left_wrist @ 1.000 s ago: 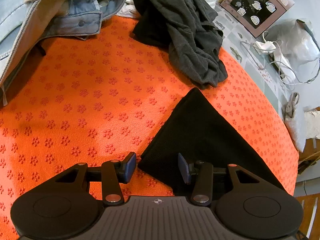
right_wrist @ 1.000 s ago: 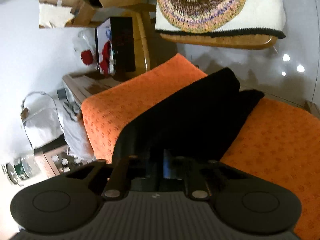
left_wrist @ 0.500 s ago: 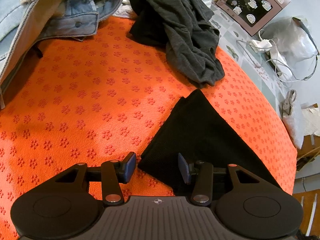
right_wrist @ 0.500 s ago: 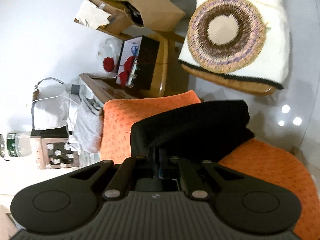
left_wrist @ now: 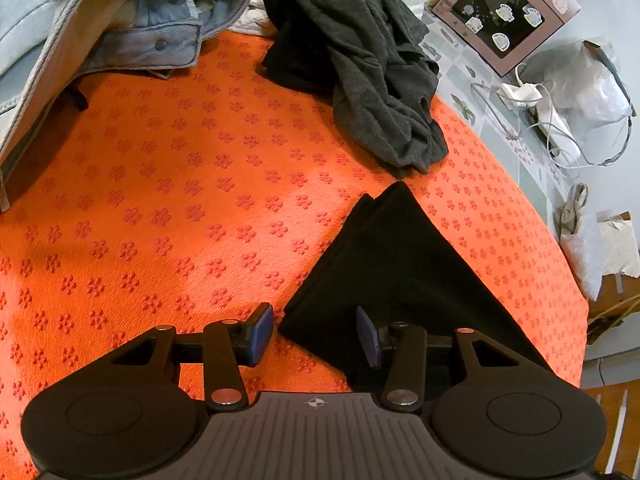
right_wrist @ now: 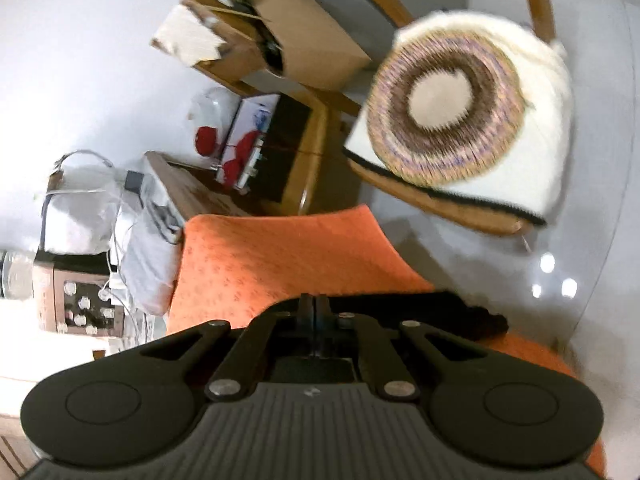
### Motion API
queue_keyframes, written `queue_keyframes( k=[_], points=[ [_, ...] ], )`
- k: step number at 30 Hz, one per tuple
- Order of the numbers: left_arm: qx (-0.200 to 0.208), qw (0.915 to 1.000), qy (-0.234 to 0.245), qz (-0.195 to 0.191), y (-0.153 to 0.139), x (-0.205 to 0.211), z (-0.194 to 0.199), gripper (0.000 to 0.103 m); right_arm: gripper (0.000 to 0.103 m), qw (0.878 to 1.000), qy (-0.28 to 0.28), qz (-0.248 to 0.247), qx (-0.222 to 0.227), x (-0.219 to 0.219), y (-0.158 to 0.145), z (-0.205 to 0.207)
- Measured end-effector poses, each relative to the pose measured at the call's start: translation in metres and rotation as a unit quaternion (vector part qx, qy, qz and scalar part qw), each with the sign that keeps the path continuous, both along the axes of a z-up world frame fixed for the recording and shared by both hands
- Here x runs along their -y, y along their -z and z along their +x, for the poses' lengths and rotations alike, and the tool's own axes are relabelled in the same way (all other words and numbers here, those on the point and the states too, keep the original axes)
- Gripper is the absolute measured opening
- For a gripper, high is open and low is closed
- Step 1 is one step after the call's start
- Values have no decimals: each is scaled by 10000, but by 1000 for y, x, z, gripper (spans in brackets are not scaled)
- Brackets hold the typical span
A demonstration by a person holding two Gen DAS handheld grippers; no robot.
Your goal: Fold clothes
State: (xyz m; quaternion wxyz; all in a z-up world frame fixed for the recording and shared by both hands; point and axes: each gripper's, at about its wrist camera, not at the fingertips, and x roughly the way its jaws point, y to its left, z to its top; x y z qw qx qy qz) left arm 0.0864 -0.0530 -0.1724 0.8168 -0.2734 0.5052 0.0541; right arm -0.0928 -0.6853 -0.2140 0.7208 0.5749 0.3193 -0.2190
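A folded black cloth point(left_wrist: 392, 272) lies on the orange flower-patterned mat point(left_wrist: 180, 208), its pointed corner aimed at the far side with two layers showing at the tip. My left gripper point(left_wrist: 314, 332) is open just above the cloth's near corner, blue pads point(left_wrist: 262, 330) on either side, holding nothing. In the right wrist view my right gripper point(right_wrist: 314, 312) is shut, and an edge of the black cloth point(right_wrist: 476, 318) stretches right from its fingertips, low over the mat point(right_wrist: 280, 264). The gripper body hides most of that cloth.
A dark grey garment point(left_wrist: 368, 72) and light denim jeans point(left_wrist: 100, 20) are heaped at the mat's far side. Right of the mat are a sticker-covered frame point(left_wrist: 504, 12), cables and a plastic bag point(left_wrist: 580, 80). A chair with a round woven cushion point(right_wrist: 448, 116) and a cardboard box point(right_wrist: 280, 40) stand beyond the table.
The right gripper has swung with the black cloth, which now sits much lower and mostly hidden in its view. In the left view the cloth's far corner has shifted slightly nearer; the left gripper stayed open.
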Motion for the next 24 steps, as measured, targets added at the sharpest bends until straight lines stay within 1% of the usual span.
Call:
queue_keyframes(
  k=[1,2,4,8,11,15,16,17,18,19,21,22,24],
  points=[
    [11,10000,0,-3,-2,-1,-1,49,7,10000,-38,-55,-6,1,-2,1],
    [26,10000,3,-3,-5,-1,-2,48,8,9997,-183,-120,-106,2,-1,5],
    [155,9998,89,48,-14,-1,-5,48,10,9992,-354,-88,-177,2,2,13],
    [427,9985,299,189,-31,2,-7,49,19,9973,-673,2,-295,3,7,31],
    [517,9974,404,288,-34,7,0,49,19,9952,-912,29,-366,2,9,51],
    [506,9975,373,329,-30,8,11,49,20,9911,-1236,44,-496,-3,11,86],
    [502,9975,363,347,-29,9,13,49,22,9903,-1294,33,-515,-5,12,92],
    [496,9975,355,366,-28,9,16,49,28,9895,-1346,48,-518,-6,13,100],
    [490,9975,345,378,-27,9,17,49,31,9895,-1338,99,-543,-6,15,105],
    [487,9975,341,387,-27,9,19,49,33,9895,-1319,156,-574,-7,17,110],
    [481,9974,337,406,-26,9,22,49,33,9896,-1265,260,-637,-8,22,118],
    [480,9974,335,414,-26,9,24,49,32,9893,-1262,232,-691,-9,23,120],
    [482,9975,323,407,-25,9,25,49,28,9886,-1262,154,-805,-11,26,125]
  ],
)
